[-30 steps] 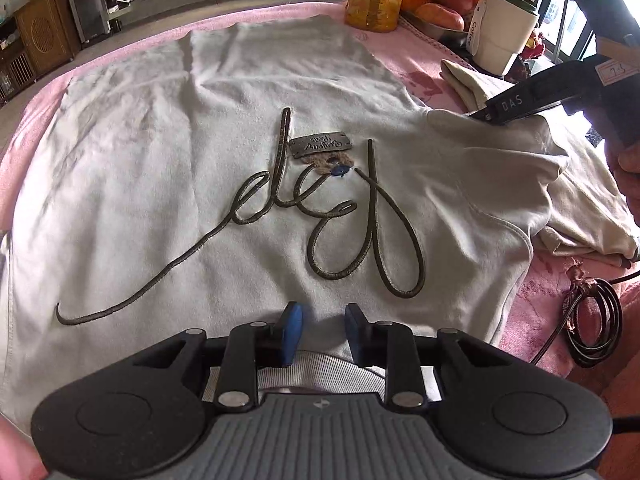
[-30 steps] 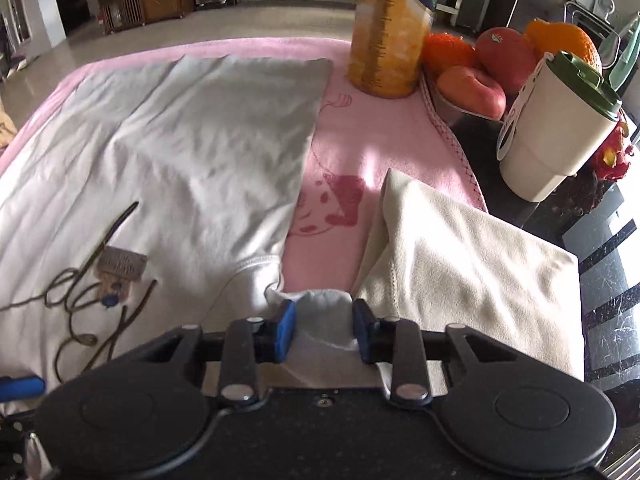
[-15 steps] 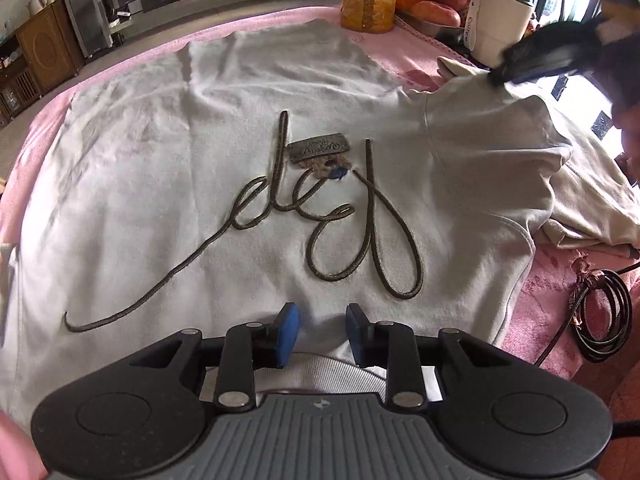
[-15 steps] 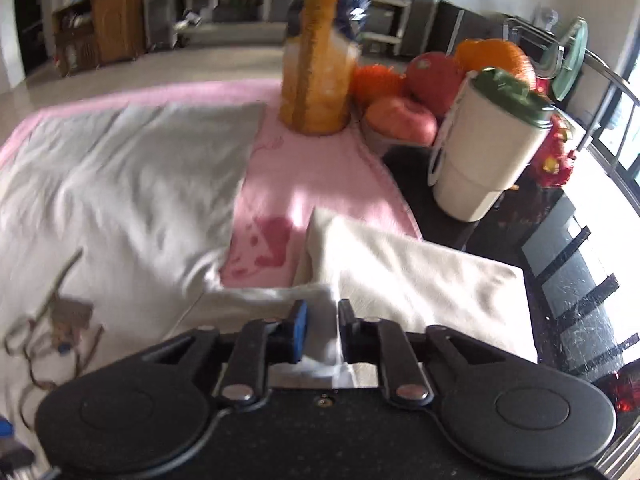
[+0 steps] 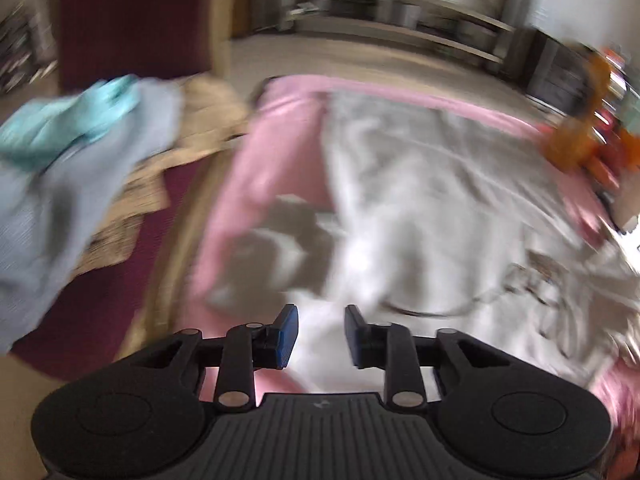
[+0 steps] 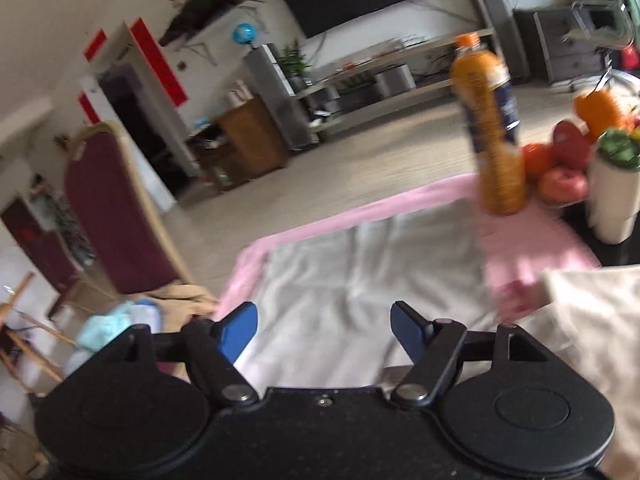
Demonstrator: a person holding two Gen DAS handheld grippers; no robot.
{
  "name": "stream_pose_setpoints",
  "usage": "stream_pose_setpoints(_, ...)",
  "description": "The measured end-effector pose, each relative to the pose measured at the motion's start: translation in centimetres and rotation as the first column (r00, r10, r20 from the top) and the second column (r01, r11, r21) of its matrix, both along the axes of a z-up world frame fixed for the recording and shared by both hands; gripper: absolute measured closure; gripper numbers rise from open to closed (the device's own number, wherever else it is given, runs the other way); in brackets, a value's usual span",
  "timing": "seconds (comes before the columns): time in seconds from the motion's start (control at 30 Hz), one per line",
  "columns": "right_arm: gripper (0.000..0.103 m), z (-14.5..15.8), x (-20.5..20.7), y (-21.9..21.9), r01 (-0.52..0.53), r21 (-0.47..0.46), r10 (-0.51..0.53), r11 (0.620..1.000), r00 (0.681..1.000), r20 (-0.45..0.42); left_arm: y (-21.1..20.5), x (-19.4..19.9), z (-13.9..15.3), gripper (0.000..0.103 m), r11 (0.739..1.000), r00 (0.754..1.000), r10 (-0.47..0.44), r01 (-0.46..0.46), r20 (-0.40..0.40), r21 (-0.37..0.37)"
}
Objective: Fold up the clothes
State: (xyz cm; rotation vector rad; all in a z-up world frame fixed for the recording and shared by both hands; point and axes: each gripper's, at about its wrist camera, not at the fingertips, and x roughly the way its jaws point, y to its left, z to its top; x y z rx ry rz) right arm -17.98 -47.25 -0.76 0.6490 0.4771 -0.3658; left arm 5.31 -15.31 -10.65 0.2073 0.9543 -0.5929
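Note:
A light grey T-shirt (image 5: 432, 200) with dark script lettering lies spread on a pink blanket (image 5: 256, 168); it also shows in the right wrist view (image 6: 360, 280). My left gripper (image 5: 318, 334) hovers over the shirt's left edge, jaws partly apart with nothing between them; this view is blurred. My right gripper (image 6: 324, 326) is wide open and empty, raised above the shirt. A folded cream garment (image 6: 592, 320) lies at the right.
A pile of blue and tan clothes (image 5: 80, 152) sits on a maroon chair (image 6: 116, 216) to the left. An orange bottle (image 6: 496, 132), fruit (image 6: 568, 160) and a white cup (image 6: 612, 196) stand at the far right.
The right gripper let go of the sleeve, opened wide and lifted. The left gripper swung left toward the shirt's left edge and opened a little. Both views are now motion-blurred.

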Motion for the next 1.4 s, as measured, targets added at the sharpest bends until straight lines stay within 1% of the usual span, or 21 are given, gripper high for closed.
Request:
stream_pose_setpoints(0.07, 0.031, -0.4, 1.0, 1.9, -0.035, 0.051, 0.033, 0.998, 0.999, 0.041, 1.7, 3.5, -1.1, 0.087, 0.997, 0.995, 0.075, -0.077, -0.072, -0.015)
stream_pose_setpoints(0.1, 0.032, -0.8, 1.5, 2.6, -0.047, 0.079, 0.043, 0.996, 0.998, 0.056, 2.2, 5.1, -1.7, 0.087, 0.994, 0.988, 0.106, -0.109, -0.112, -0.021)
stream_pose_setpoints(0.17, 0.035, -2.3, 2.2, 3.5, -0.056, 0.143, 0.048, 0.988, 0.997, 0.059, 2.3, 6.8, -2.4, 0.087, 0.993, 0.983, 0.111, -0.117, -0.146, -0.034)
stream_pose_setpoints(0.27, 0.036, -3.9, 3.2, 4.7, -0.082, 0.164, 0.082, 0.983, 0.997, 0.009, 1.3, 8.1, -3.1, 0.084, 0.995, 0.989, 0.099, -0.100, -0.114, -0.007)
stream_pose_setpoints(0.43, 0.036, -4.6, 3.7, 5.6, -0.094, 0.153, 0.099, 0.984, 0.995, -0.030, 0.1, 9.6, -5.8, 0.083, 0.992, 0.978, 0.102, -0.087, -0.184, 0.087)
stream_pose_setpoints(0.47, 0.036, -4.6, 3.8, 5.7, -0.096, 0.152, 0.102, 0.984, 0.994, -0.032, 0.0, 9.6, -5.9, 0.079, 0.991, 0.979, 0.100, -0.083, -0.178, 0.102)
stream_pose_setpoints(0.5, 0.036, -4.7, 3.8, 5.8, -0.098, 0.151, 0.104, 0.984, 0.994, -0.034, -0.2, 9.7, -6.1, 0.072, 0.990, 0.980, 0.099, -0.079, -0.170, 0.121)
stream_pose_setpoints(0.53, 0.036, -4.7, 3.9, 5.9, -0.101, 0.150, 0.108, 0.983, 0.994, -0.035, -0.4, 9.7, -6.3, 0.069, 0.987, 0.982, 0.099, -0.076, -0.162, 0.139)
stream_pose_setpoints(0.7, 0.036, -4.9, 4.0, 6.6, -0.129, 0.138, 0.137, 0.982, 0.990, -0.044, -1.3, 9.3, -6.9, 0.070, 0.982, 0.987, 0.074, -0.046, -0.146, 0.185)
stream_pose_setpoints(0.73, 0.036, -4.9, 3.9, 6.7, -0.133, 0.134, 0.140, 0.982, 0.989, -0.046, -1.5, 8.9, -6.8, 0.070, 0.981, 0.989, 0.066, -0.041, -0.131, 0.188)
stream_pose_setpoints(0.77, 0.036, -4.8, 3.9, 6.8, -0.133, 0.129, 0.141, 0.983, 0.989, -0.049, -1.6, 8.5, -6.6, 0.078, 0.981, 0.992, 0.058, -0.035, -0.116, 0.192)
stream_pose_setpoints(0.8, 0.036, -4.8, 3.8, 6.8, -0.133, 0.126, 0.140, 0.983, 0.989, -0.051, -1.7, 8.1, -6.5, 0.094, 0.980, 0.994, 0.050, -0.030, -0.100, 0.196)
stream_pose_setpoints(0.83, 0.035, -4.7, 3.6, 6.8, -0.132, 0.125, 0.139, 0.983, 0.989, -0.052, -1.8, 7.7, -6.4, 0.099, 0.980, 0.996, 0.042, -0.025, -0.084, 0.200)
stream_pose_setpoints(0.93, 0.035, -4.5, 3.0, 6.6, -0.122, 0.122, 0.128, 0.985, 0.990, -0.050, -2.2, 6.6, -5.7, 0.102, 0.981, 1.000, 0.008, -0.006, -0.008, 0.194)
stream_pose_setpoints(0.97, 0.035, -4.4, 2.7, 6.5, -0.116, 0.121, 0.123, 0.986, 0.991, -0.049, -2.3, 6.1, -5.2, 0.102, 0.981, 0.999, 0.009, -0.015, 0.034, 0.195)
stream_pose_setpoints(1.03, 0.035, -4.3, 2.3, 6.3, -0.105, 0.121, 0.112, 0.987, 0.993, -0.048, -2.0, 5.0, -4.0, 0.102, 0.973, 0.984, 0.050, -0.086, 0.170, 0.215)
stream_pose_setpoints(1.1, 0.035, -4.2, 1.8, 6.0, -0.095, 0.121, 0.101, 0.988, 0.994, -0.047, -1.7, 4.7, -3.1, 0.102, 0.952, 0.952, 0.102, -0.177, 0.288, 0.250)
stream_pose_setpoints(1.17, 0.035, -4.3, 1.5, 5.8, -0.083, 0.123, 0.090, 0.989, 0.995, -0.051, -1.6, 5.2, -3.7, 0.102, 0.920, 0.940, 0.136, -0.237, 0.314, 0.312)
stream_pose_setpoints(1.23, 0.035, -4.5, 1.3, 5.4, -0.072, 0.132, 0.081, 0.989, 0.995, -0.060, -1.7, 6.1, -4.9, 0.102, 0.893, 0.948, 0.122, -0.234, 0.295, 0.384)
stream_pose_setpoints(1.3, 0.034, -4.9, 1.3, 5.0, -0.066, 0.145, 0.077, 0.987, 0.994, -0.071, -2.4, 6.1, -6.0, 0.101, 0.859, 0.945, 0.081, -0.228, 0.318, 0.458)
stream_pose_setpoints(1.4, 0.032, -5.4, 1.0, 4.4, -0.047, 0.163, 0.063, 0.986, 0.993, -0.098, -3.4, 5.5, -6.6, 0.099, 0.830, 0.934, 0.029, -0.221, 0.356, 0.512)
